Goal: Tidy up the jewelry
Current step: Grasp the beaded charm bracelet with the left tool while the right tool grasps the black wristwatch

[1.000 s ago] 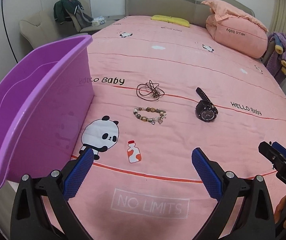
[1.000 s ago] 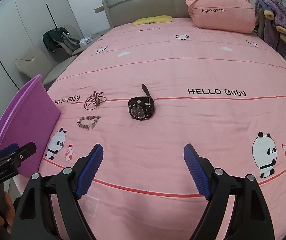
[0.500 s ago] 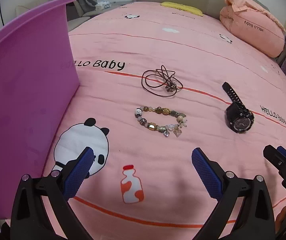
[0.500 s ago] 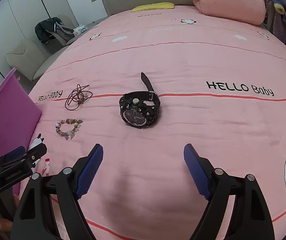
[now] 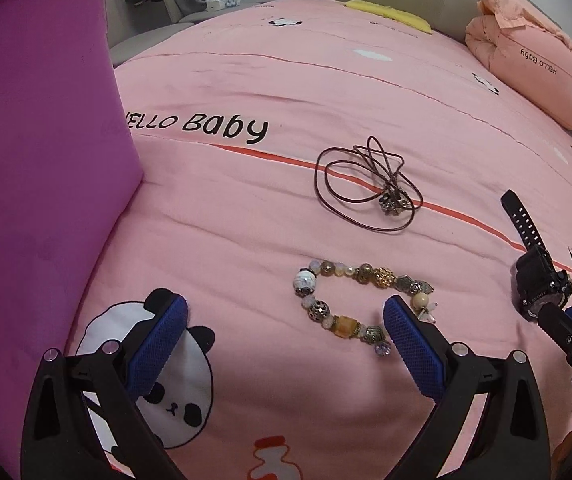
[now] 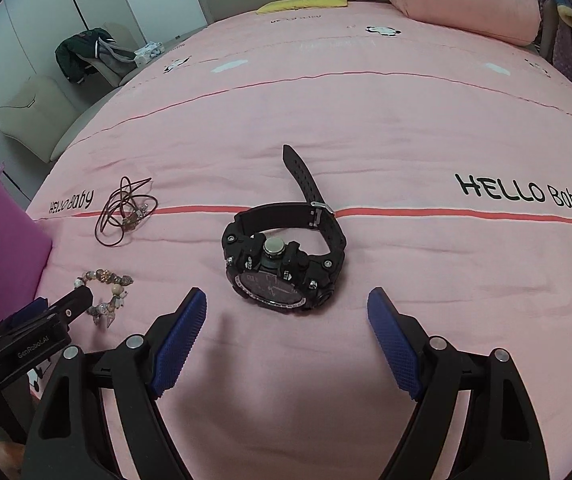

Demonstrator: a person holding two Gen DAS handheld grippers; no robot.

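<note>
A beaded bracelet [image 5: 359,304] lies on the pink bedspread just ahead of my left gripper [image 5: 286,322], whose jaws stand wide open; its right blue pad [image 5: 411,350] overlaps the bracelet's right end in the picture. Beyond the bracelet lies a coiled brown cord necklace [image 5: 367,184]. A black wristwatch [image 6: 286,264] rests face toward me just beyond my right gripper [image 6: 287,314], which is open and empty. The watch [image 5: 537,280] also shows at the right edge of the left wrist view, and the bracelet [image 6: 104,292] and necklace [image 6: 124,210] at the left of the right wrist view.
A purple plastic bin [image 5: 34,168] stands at the bed's left edge, close to the left gripper. A pink rolled pillow [image 6: 461,0] and a yellow item [image 6: 301,2] lie at the headboard. A chair with dark clothes [image 6: 86,56] stands beyond the bed's left side.
Both grippers have come down and forward toward the bedspread: the bracelet now sits near the left fingertips and the watch near the right ones. Jaw openings are unchanged.
</note>
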